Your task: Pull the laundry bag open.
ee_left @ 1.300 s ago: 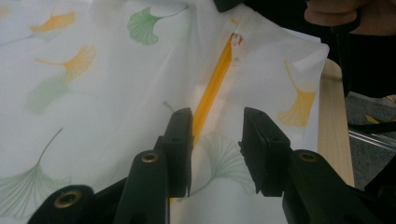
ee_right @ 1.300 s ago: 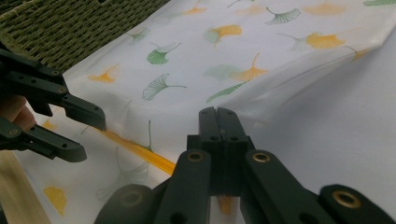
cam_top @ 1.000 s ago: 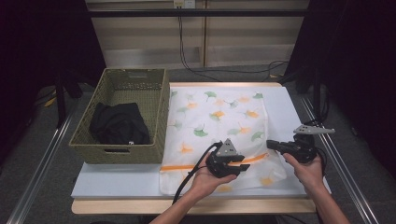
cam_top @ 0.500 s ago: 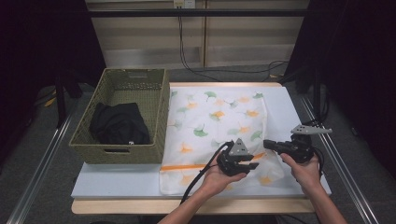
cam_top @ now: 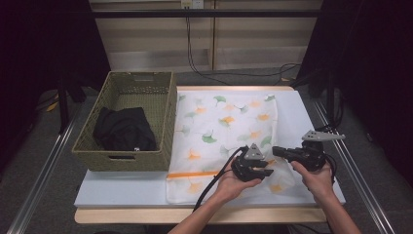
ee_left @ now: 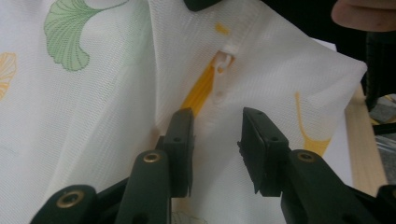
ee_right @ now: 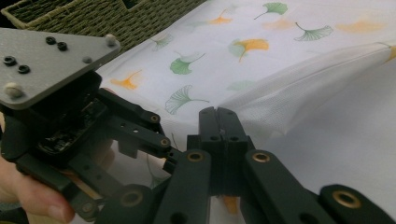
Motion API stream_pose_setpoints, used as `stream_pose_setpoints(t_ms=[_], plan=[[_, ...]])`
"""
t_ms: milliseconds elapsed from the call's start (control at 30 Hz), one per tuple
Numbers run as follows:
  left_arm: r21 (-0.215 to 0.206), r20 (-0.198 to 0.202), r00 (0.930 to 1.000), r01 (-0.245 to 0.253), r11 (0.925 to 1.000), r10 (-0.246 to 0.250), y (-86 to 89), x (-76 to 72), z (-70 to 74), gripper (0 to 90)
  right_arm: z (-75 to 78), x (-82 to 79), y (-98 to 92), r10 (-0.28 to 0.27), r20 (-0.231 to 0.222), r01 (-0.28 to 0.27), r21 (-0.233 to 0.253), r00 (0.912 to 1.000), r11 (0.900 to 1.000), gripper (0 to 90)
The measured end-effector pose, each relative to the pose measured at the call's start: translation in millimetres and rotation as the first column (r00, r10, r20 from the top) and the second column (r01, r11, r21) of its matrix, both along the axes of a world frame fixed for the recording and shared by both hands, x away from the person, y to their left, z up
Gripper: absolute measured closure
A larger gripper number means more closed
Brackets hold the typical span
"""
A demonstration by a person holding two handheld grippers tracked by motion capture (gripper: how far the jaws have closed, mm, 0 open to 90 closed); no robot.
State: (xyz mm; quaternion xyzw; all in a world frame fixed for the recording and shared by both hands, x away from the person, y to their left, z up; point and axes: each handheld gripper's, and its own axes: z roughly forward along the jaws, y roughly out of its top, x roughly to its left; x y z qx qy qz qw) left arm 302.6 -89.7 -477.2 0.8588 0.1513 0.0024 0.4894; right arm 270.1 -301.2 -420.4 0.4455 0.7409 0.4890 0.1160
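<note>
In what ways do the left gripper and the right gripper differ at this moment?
The left gripper has its jaws apart, just before the white zipper pull; the right gripper has its jaws pressed together, pinching a fold of the laundry bag. The left one sits nearer the bag's middle, the right at its right edge. Both are black and hand-held.

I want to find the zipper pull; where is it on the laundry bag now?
In the left gripper view, the white zipper pull sits at the end of the orange zipper, just beyond the left gripper with its open jaws, near the mesh laundry bag's corner.
</note>
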Motion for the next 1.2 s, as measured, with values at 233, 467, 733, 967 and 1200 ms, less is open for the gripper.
stream_pose_setpoints(t_ms=[233,467,733,967,1200], plan=[[-0.029,-0.021,0.9997,0.014,0.9995,-0.015,-3.9,-0.3,0.3,71.0,-2.3,0.6,1.9,0.005,-0.007,-0.005,-0.006,1.0,1.0,90.0],[-0.064,-0.051,0.9984,0.021,0.9977,-0.024,-4.0,3.5,1.9,76.7,-3.1,0.3,2.3,0.009,-0.004,-0.009,-0.007,1.0,1.0,90.0],[-0.054,-0.054,0.9984,0.013,0.9984,-0.016,-5.5,5.0,3.1,89.0,-3.0,-0.5,2.5,0.01,-0.005,-0.01,-0.005,0.9999,1.0,90.0],[-0.05,-0.065,0.9978,0.013,0.9987,-0.016,-2.9,5.5,2.3,90.0,-5.8,-0.2,-0.4,0.004,-0.01,-0.004,-0.011,0.9999,1.0,90.0],[-0.058,-0.072,0.9973,0.01,0.9983,-0.014,-3.7,6.8,0.2,90.0,-7.2,-1.3,-3.1,0.004,-0.007,-0.004,-0.008,1.0,1.0,90.0]])
